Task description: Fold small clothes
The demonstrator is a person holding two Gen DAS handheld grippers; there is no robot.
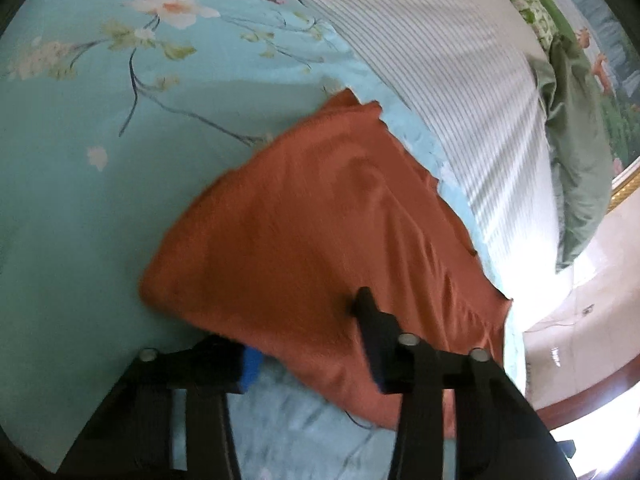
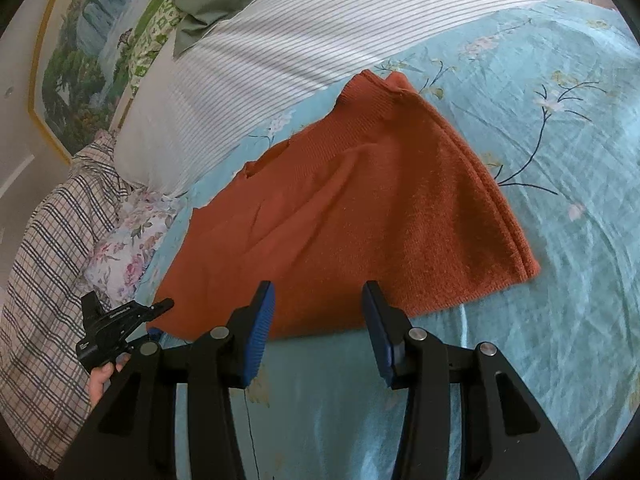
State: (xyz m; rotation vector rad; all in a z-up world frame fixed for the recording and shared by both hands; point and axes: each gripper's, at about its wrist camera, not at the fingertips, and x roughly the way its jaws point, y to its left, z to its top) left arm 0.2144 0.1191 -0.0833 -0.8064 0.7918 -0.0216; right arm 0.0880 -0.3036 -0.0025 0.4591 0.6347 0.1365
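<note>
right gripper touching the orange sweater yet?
Apart. Right wrist view: the right gripper has open jaws just short of the orange sweater; blue bedsheet shows between the pads, with no fabric between them.

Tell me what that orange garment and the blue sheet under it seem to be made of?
The orange garment looks like a knit, perhaps wool or acrylic: fine ribbing shows near its far edge and the surface is matte and slightly fuzzy. The blue sheet looks like thin woven cotton or a blend, smooth with printed flowers and fine creases. Neither fibre can be confirmed by sight.
</note>
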